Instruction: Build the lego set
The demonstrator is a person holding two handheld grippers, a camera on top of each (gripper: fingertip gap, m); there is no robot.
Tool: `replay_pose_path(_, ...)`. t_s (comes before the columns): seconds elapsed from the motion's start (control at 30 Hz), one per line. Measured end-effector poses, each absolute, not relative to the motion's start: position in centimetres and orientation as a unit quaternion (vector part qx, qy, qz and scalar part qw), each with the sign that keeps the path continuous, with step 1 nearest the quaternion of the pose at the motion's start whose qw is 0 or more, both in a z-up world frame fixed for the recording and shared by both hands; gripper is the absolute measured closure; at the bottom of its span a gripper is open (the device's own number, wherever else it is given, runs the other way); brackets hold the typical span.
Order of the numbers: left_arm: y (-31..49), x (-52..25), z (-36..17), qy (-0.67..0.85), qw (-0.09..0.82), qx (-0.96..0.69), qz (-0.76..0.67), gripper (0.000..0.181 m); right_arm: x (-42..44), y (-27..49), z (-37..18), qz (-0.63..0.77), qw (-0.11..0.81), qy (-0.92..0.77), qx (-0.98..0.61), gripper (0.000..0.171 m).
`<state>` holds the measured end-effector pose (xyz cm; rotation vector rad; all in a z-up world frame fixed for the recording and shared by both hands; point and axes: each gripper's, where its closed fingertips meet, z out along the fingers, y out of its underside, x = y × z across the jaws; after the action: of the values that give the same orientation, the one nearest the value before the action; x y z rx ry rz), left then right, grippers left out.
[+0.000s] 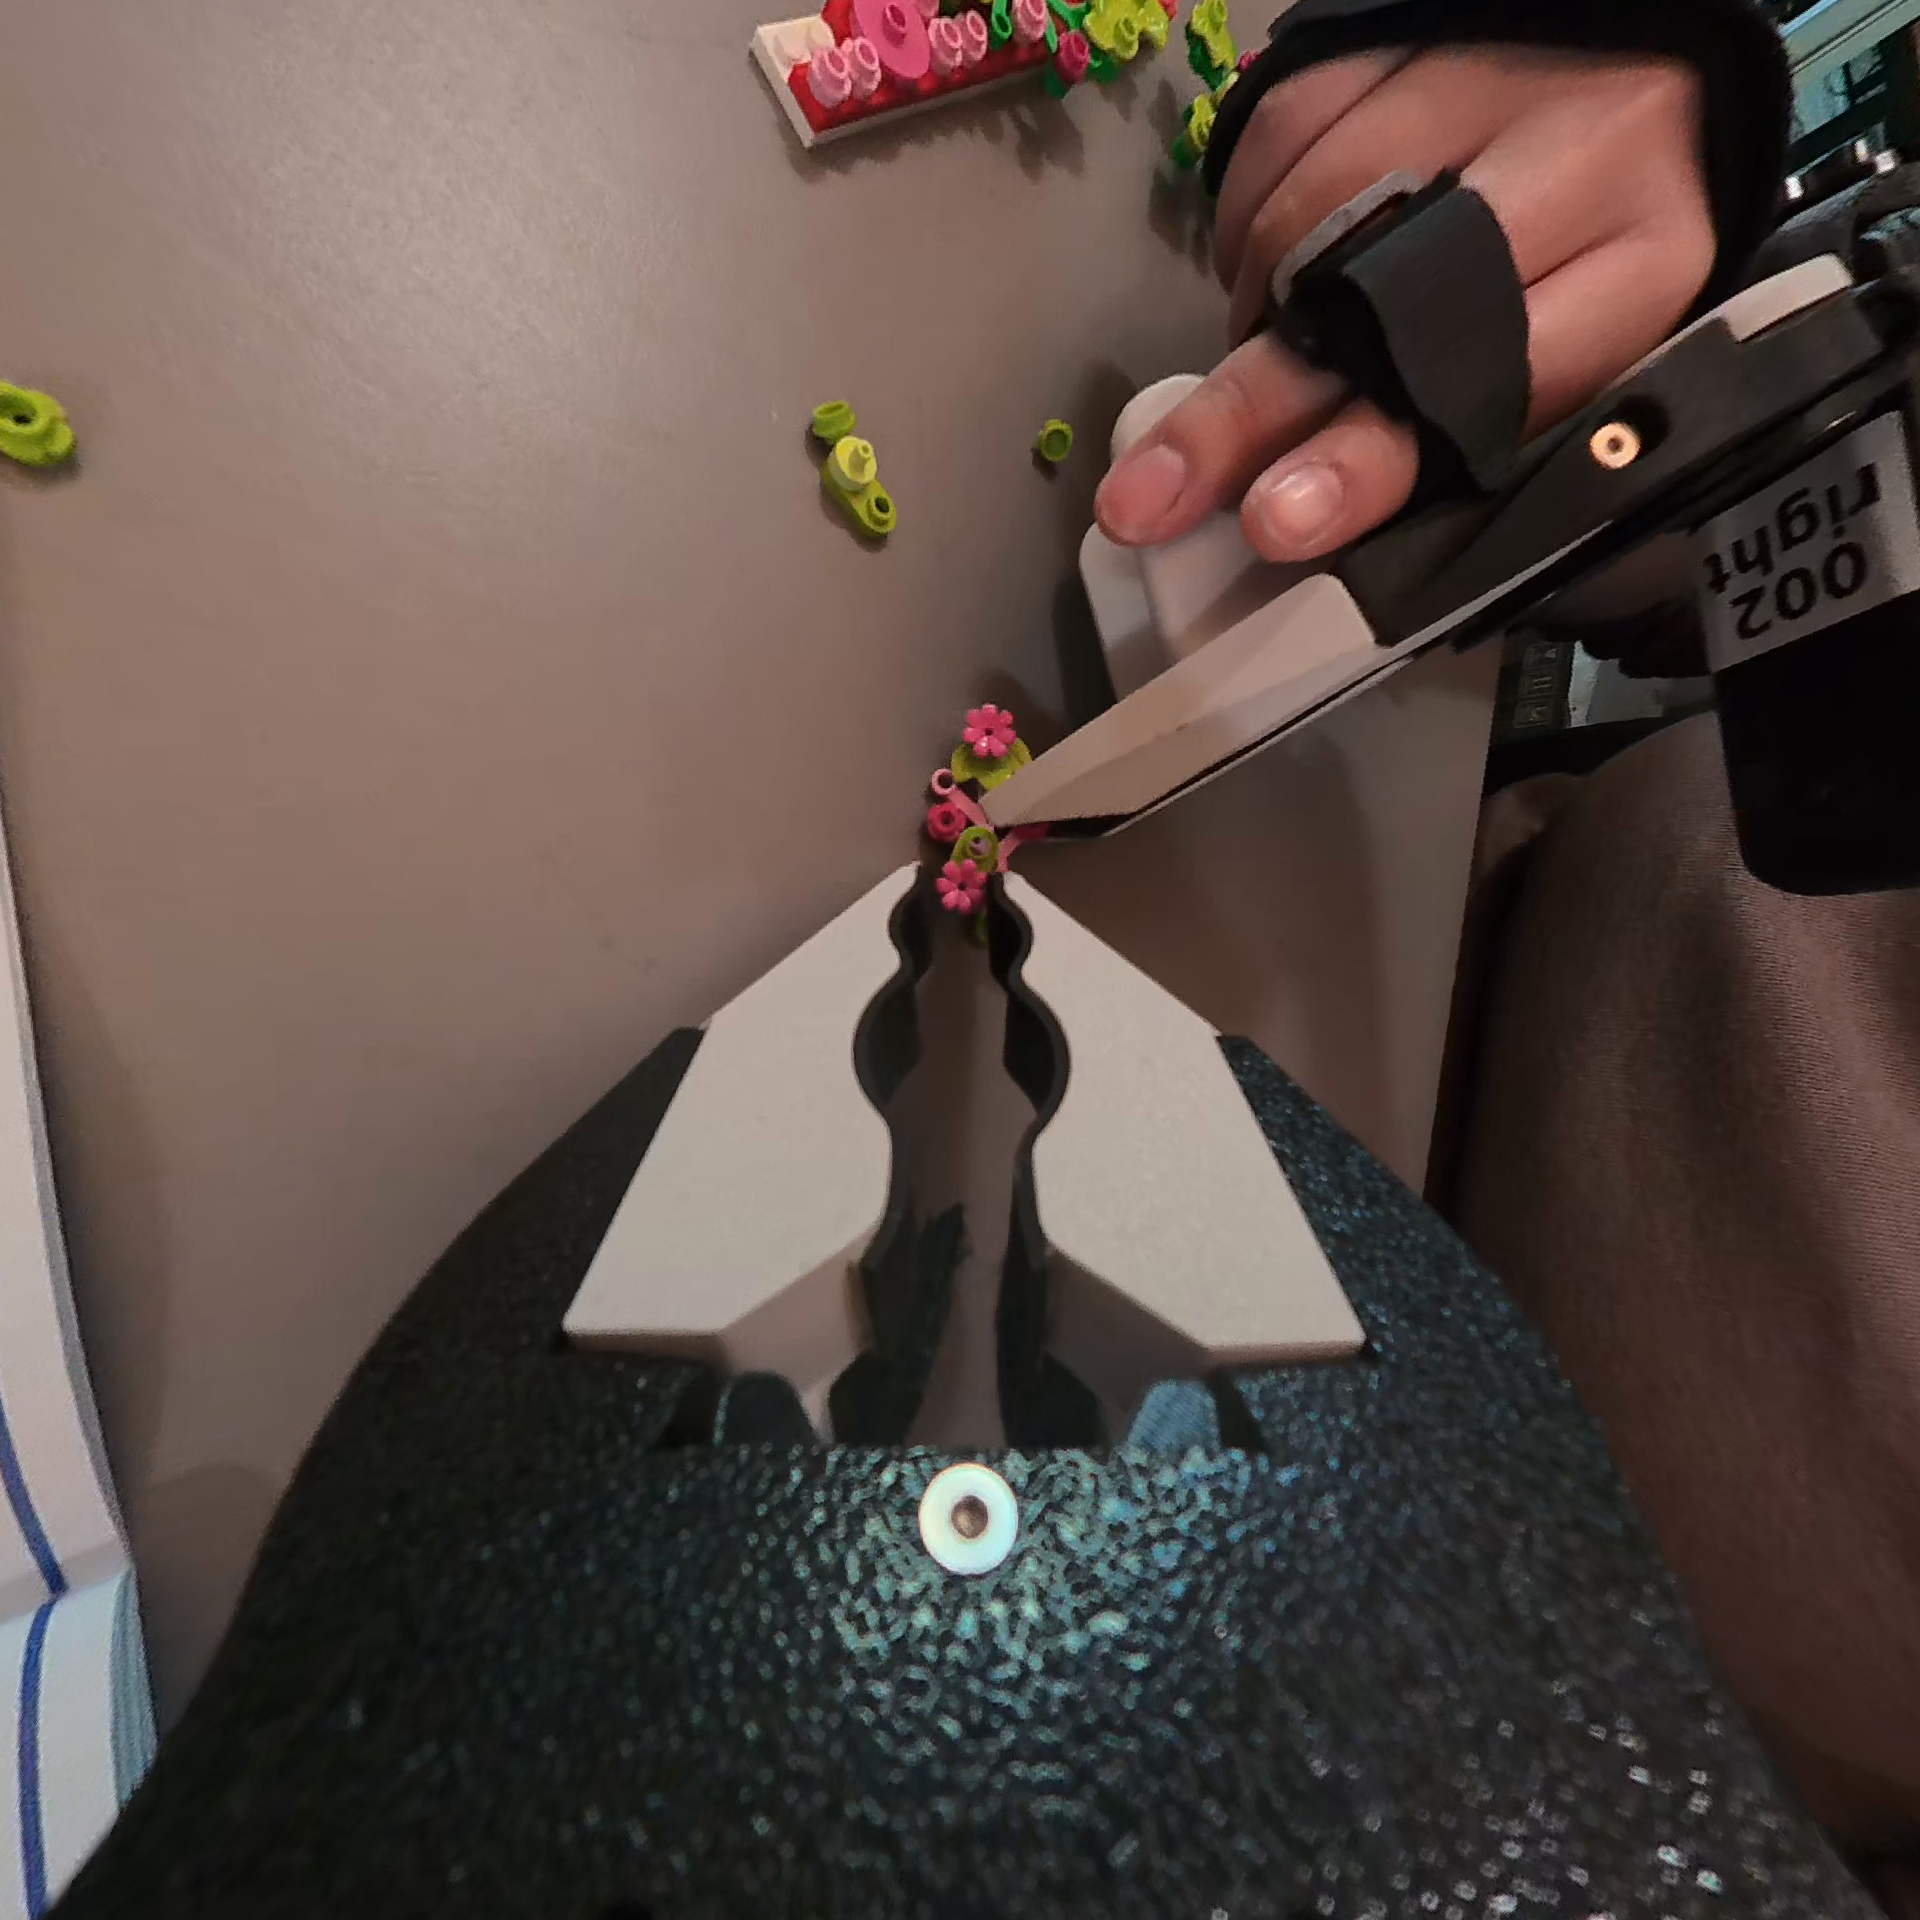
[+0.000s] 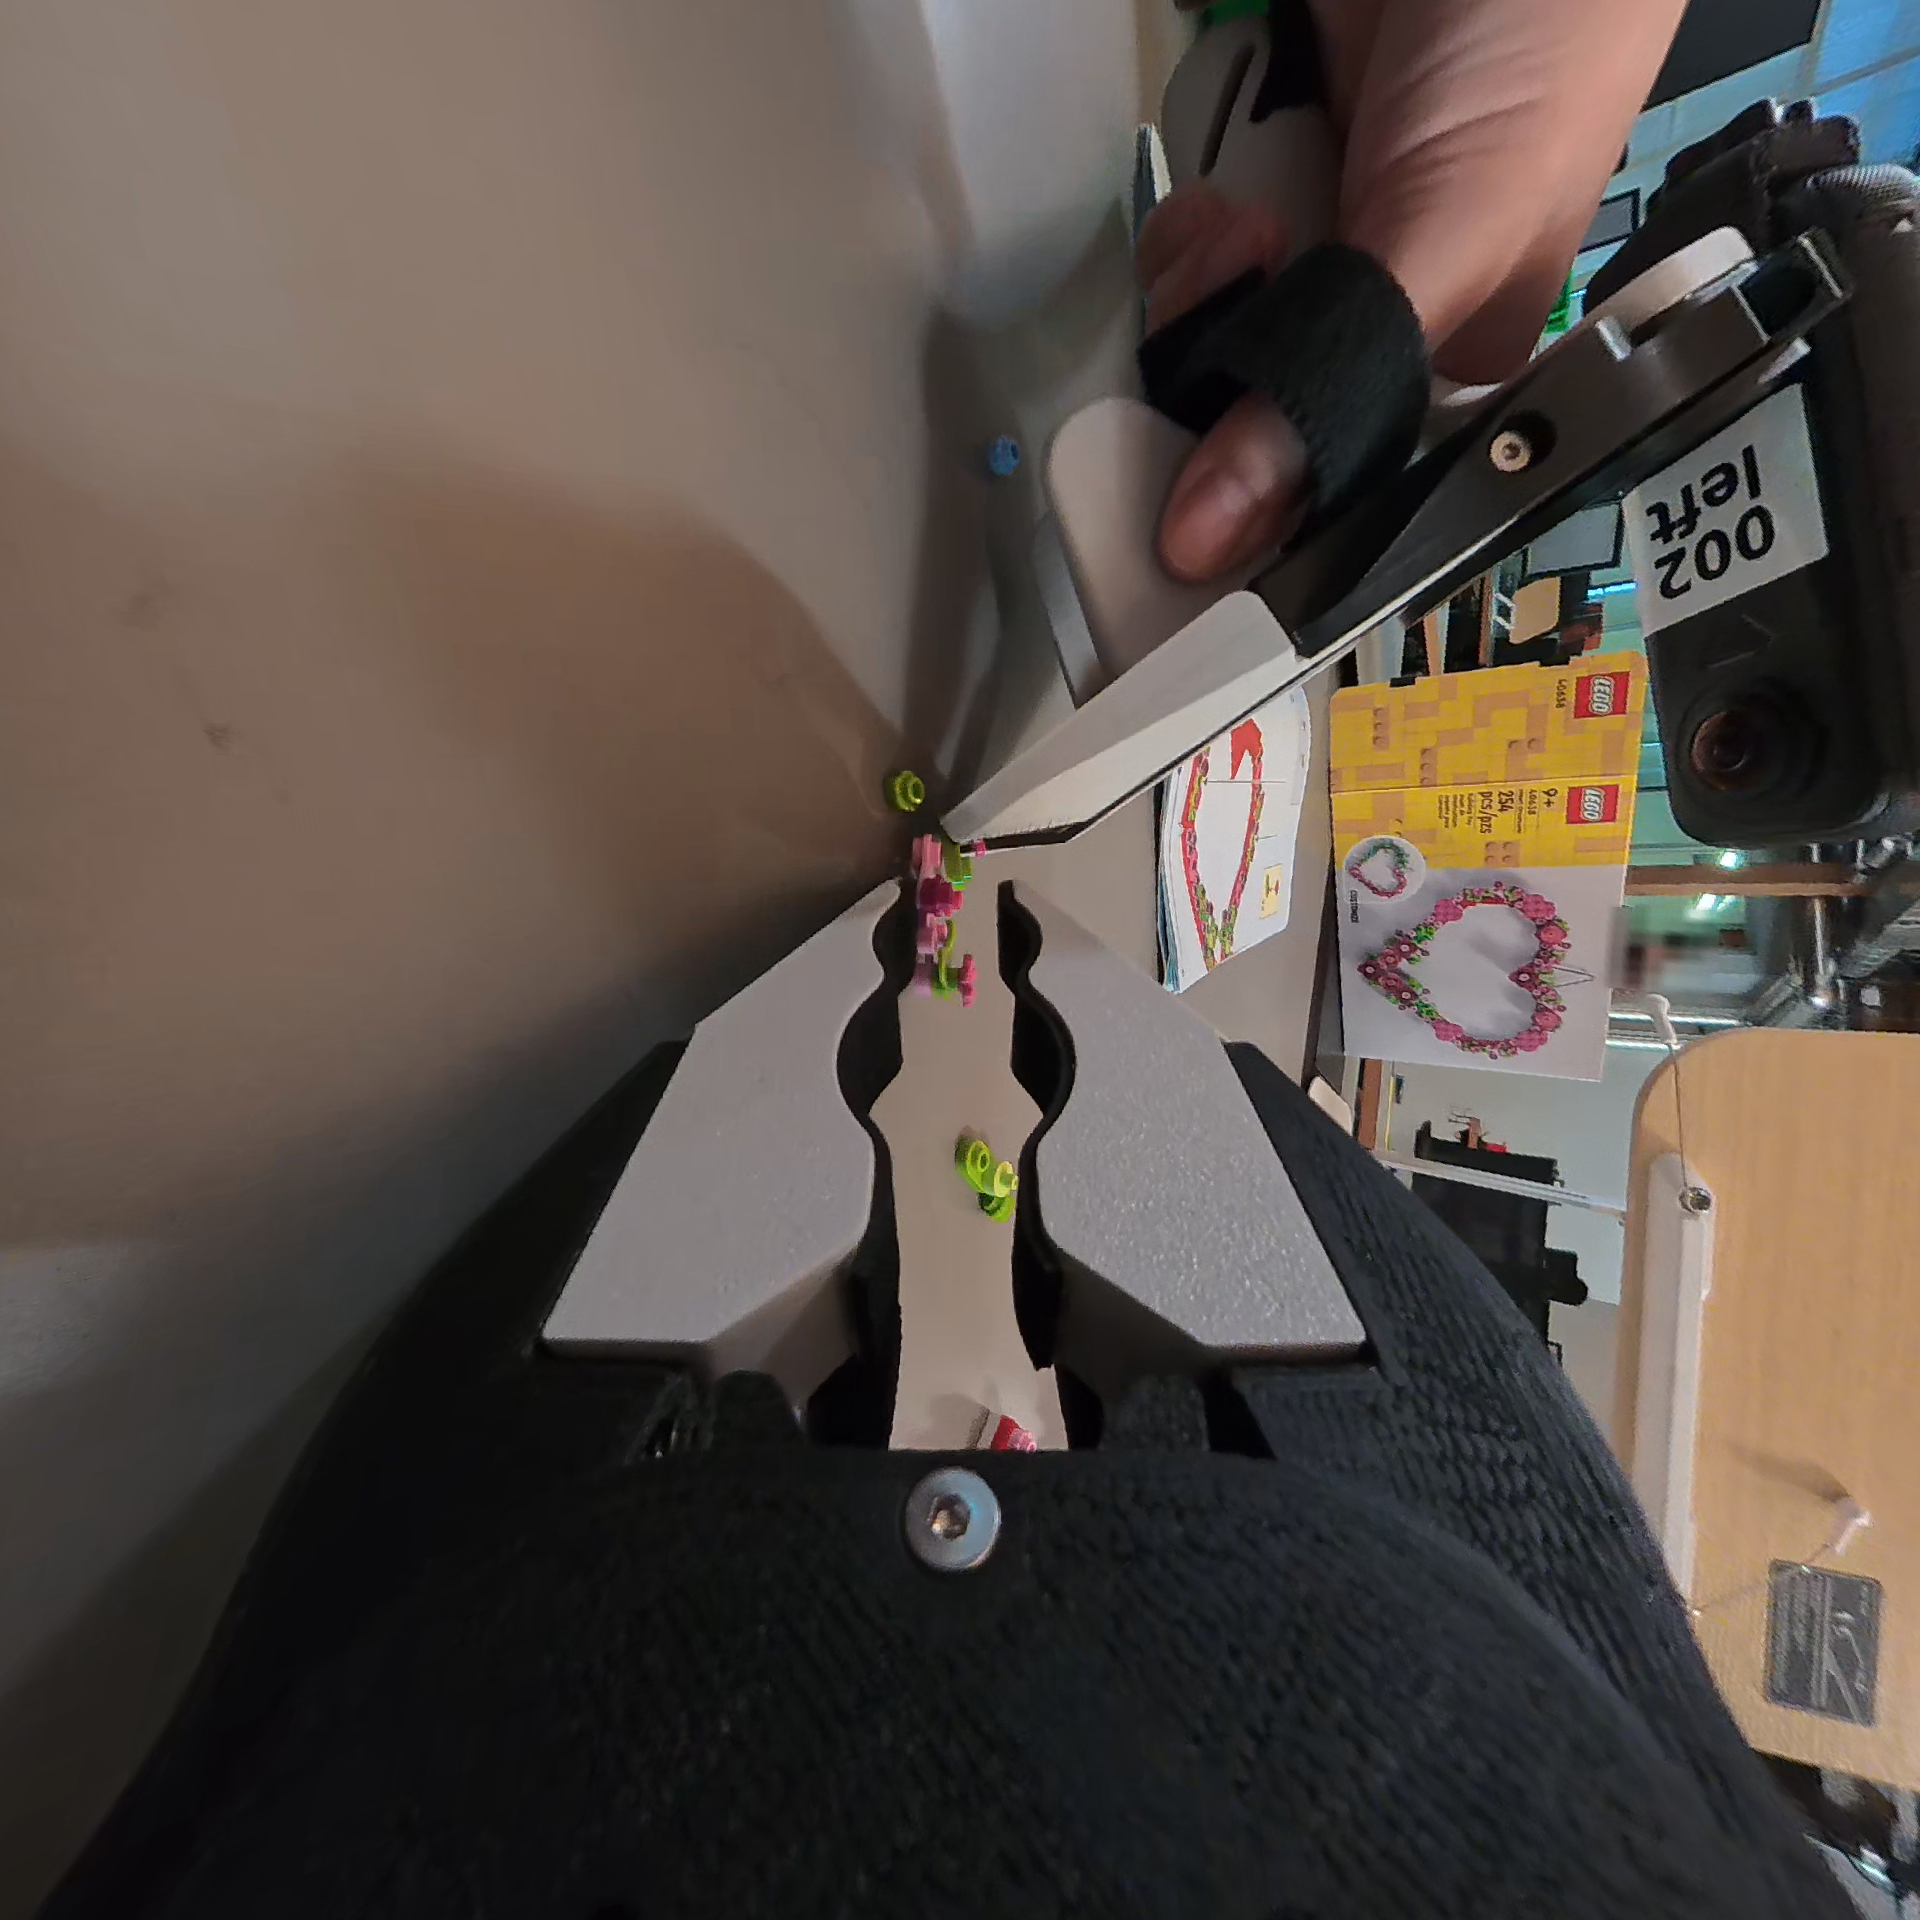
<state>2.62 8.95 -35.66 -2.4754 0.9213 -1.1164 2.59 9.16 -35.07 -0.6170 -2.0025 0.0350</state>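
A small flower sprig [image 1: 987,732] with pink blossoms, lime leaves and a thin pink stem is held just above the grey table [image 1: 520,623]. My left gripper [image 1: 961,878] is closed around its lower pink blossom, jaws a narrow gap apart. My right gripper [image 1: 997,821] comes in from the right, shut on the pink stem. In the right wrist view the sprig [image 2: 940,925] lies between the right gripper's [image 2: 948,886] tips, and the left gripper [image 2: 951,834] pinches its far end. A red and white plate [image 1: 894,73] studded with pink flowers lies at the far edge.
Loose lime pieces lie on the table [image 1: 857,473], [image 1: 31,421], [image 1: 1055,438], with a green and lime pile [image 1: 1132,31] by the plate. The set's box [image 2: 1486,862], an instruction booklet [image 2: 1226,852] and a small blue stud [image 2: 1001,455] show in the right wrist view. The grippers are tip to tip, or close to it.
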Motion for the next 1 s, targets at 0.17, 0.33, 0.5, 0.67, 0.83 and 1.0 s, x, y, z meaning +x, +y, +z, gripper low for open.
replay_pose_path(0.17, 8.57, 2.32, -35.68, 0.318, 0.128, -0.861, -0.376, 0.173, 2.56, 9.05, -35.15, 0.006, 0.500, -0.830, -0.246, 0.161)
replay_pose_path(0.33, 8.46, 2.38, -35.68, 0.313, 0.123, -0.863, -0.377, 0.173, 2.30, 8.89, -34.85, -0.009, 0.510, -0.829, -0.228, 0.155)
replay_pose_path(0.5, 8.26, 2.40, -35.70, 0.313, 0.119, -0.865, -0.373, 0.173, 2.05, 8.50, -35.12, -0.016, 0.509, -0.834, -0.214, 0.161)
replay_pose_path(0.67, 7.94, 1.88, -35.73, 0.314, 0.114, -0.872, -0.359, 0.173, 1.99, 8.45, -35.33, -0.028, 0.507, -0.836, -0.205, 0.166)
replay_pose_path(0.83, 7.92, 1.86, -35.74, 0.309, 0.113, -0.874, -0.358, 0.173, 2.06, 8.51, -35.33, -0.029, 0.508, -0.836, -0.207, 0.166)
replay_pose_path(1.0, 7.92, 1.86, -35.75, 0.306, 0.112, -0.875, -0.358, 0.173, 1.82, 8.17, -35.16, -0.031, 0.515, -0.834, -0.198, 0.163)
